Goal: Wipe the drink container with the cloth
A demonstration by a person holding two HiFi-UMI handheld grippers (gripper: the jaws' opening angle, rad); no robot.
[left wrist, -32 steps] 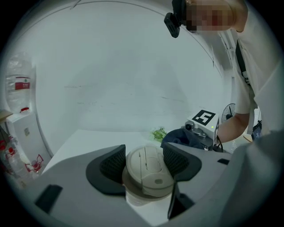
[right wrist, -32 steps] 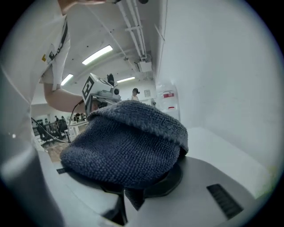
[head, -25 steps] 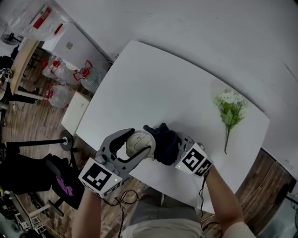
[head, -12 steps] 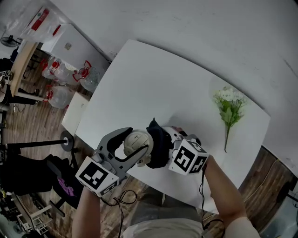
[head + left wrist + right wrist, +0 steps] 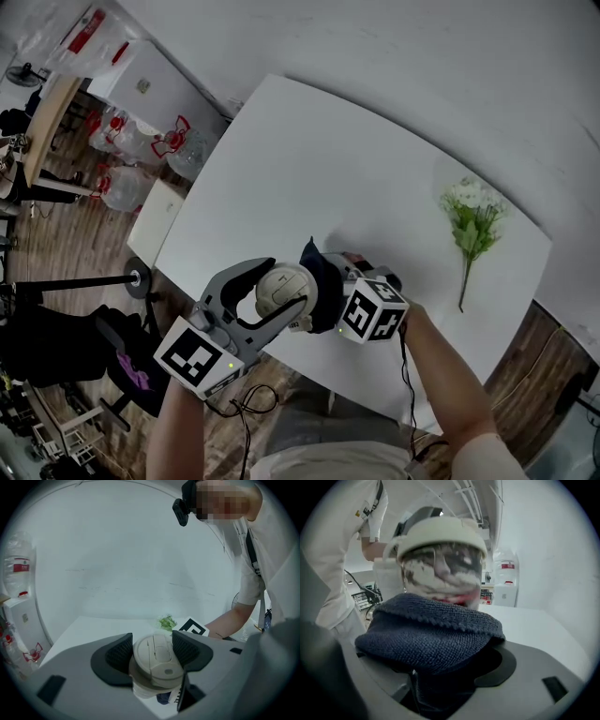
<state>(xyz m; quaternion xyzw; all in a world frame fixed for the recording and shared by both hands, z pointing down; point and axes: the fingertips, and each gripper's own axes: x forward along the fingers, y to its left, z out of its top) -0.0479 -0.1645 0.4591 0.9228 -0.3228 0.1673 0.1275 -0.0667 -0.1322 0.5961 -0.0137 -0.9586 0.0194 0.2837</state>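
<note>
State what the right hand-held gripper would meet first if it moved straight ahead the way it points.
The cloth, lying between the right hand-held gripper's jaws, which have just been opening; right behind it stands the drink container, seemingly touching.

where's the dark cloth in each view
head view: the cloth is low centre, right against the drink container.
left gripper view: only a dark scrap at bottom centre, under the drink container; probably the cloth.
right gripper view: it fills the lower middle, in front of the drink container.
shared landmark: the drink container's cream lid.
</note>
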